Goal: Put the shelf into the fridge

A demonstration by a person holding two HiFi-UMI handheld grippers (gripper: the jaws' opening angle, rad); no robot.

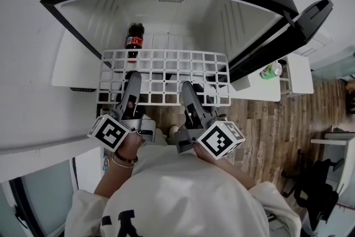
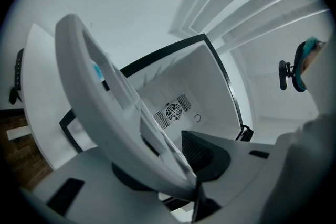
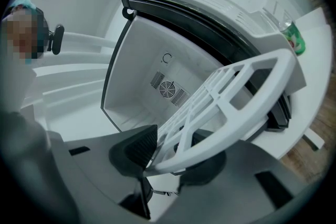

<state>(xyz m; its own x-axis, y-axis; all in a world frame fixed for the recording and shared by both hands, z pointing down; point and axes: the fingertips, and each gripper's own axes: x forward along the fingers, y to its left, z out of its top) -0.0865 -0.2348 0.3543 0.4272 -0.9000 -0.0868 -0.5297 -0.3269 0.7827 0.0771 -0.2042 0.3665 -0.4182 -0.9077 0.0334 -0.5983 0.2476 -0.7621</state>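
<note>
– Left gripper [image 1: 132,79], condition?
– Jaws partway closed, both pads pressed on the near rim of the white grid shelf [image 1: 166,66]. The left gripper view confirms contact on both faces of the rim.
– Right gripper [image 1: 187,89]?
– Same finding: jaws partway closed, clamped on the near rim, right of the left gripper. Both grippers point level toward the fridge [image 1: 166,8].
– Location of the shelf?
– Held flat in front of the open fridge, far edge at the mouth of the white interior and near edge toward the person. Whether it sits on a wall rail cannot be determined.
– Other items noted?
– One dark bottle [image 1: 133,41] with a red label stands upright inside, back left, its lower part seen through the grid. The door [image 1: 260,89] is swung open at the right, with a green can [image 1: 272,70] in its rack. A round fan grille [image 3: 167,89] shows on the back wall.
</note>
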